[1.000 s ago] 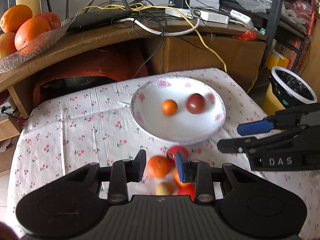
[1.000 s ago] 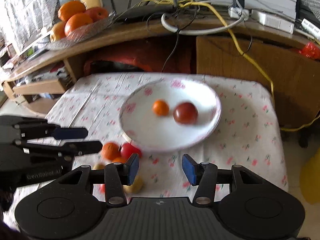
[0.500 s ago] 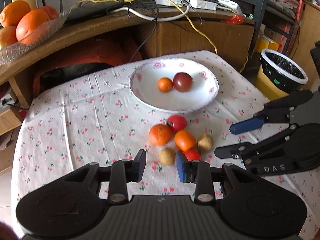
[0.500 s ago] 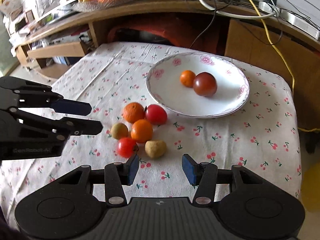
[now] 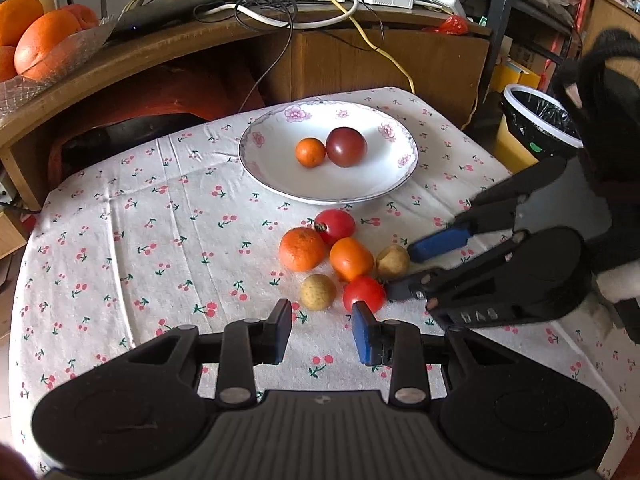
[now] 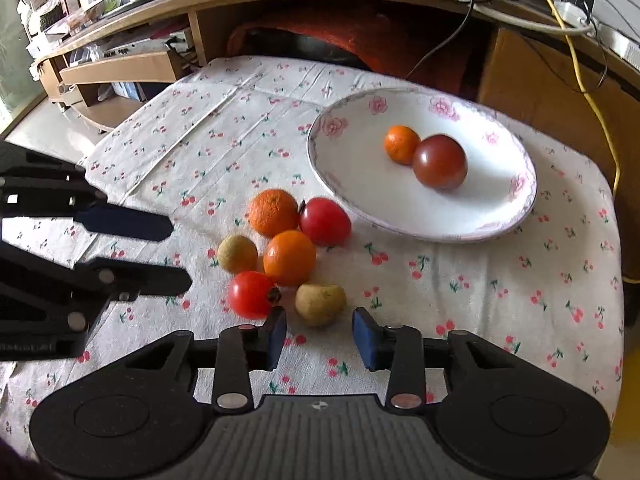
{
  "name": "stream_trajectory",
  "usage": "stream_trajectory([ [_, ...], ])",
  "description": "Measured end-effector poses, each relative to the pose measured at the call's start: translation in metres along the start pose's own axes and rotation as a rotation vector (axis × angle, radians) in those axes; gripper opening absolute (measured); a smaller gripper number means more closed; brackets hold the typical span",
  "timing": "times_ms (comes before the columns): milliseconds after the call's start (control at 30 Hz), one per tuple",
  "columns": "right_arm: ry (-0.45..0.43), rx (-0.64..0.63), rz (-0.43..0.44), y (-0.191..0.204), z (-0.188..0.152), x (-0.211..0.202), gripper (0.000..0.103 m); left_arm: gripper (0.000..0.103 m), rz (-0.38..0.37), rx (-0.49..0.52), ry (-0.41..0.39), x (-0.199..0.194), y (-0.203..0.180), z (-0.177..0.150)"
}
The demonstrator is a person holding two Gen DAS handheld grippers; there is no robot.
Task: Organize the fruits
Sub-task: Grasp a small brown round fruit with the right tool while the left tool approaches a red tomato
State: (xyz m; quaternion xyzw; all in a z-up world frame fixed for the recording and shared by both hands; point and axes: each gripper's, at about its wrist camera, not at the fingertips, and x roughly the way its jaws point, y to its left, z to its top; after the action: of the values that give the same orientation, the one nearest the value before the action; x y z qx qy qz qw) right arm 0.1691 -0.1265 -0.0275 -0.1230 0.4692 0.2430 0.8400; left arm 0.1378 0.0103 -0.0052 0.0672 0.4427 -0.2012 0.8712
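Behind everything runs a curved wooden shelf (image 5: 168, 46) strewn with cables, carrying a glass dish of oranges (image 5: 38, 36) at its left end. Below it, the surface wears a white cloth printed with cherries (image 5: 132, 216). Toward the far side of that surface sits a white plate (image 5: 384, 184) with pink flowers on its rim; a small orange (image 5: 310, 152) and a dark red tomato (image 5: 346, 147) lie touching in its middle.

Both tools hover low at the near edge. The left gripper (image 5: 322, 330) has its jaws wide with nothing between them, and the right gripper (image 6: 320, 334) likewise stands wide and empty; in the left wrist view its blue-tipped fingers reach in from the right, just beside the loose fruit.

Just in front of the plate lies a tight cluster: a mandarin (image 5: 301, 249), a smooth orange fruit (image 5: 351, 258), a red tomato (image 5: 335, 226) nearest the plate, a second red tomato (image 5: 364, 294) nearest the jaws, and two small tan fruits (image 5: 318, 291) (image 5: 392, 261) on the cluster's outer sides.
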Motion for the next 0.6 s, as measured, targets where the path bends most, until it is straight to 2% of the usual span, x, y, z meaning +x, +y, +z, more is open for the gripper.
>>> stream_trajectory([
  [33,-0.002,0.001,0.003,0.000,0.001,0.000,0.023,0.041,-0.003,-0.001,0.003,0.001,0.000,-0.001],
  [433,-0.003,0.064,-0.017,-0.012,-0.004,-0.011,0.023,0.040,-0.091,0.040,0.013,0.012,-0.022,0.003],
  [600,0.002,0.097,-0.031,-0.023,-0.010,-0.017,0.023,0.040,-0.058,0.070,0.035,0.026,-0.030,0.004],
])
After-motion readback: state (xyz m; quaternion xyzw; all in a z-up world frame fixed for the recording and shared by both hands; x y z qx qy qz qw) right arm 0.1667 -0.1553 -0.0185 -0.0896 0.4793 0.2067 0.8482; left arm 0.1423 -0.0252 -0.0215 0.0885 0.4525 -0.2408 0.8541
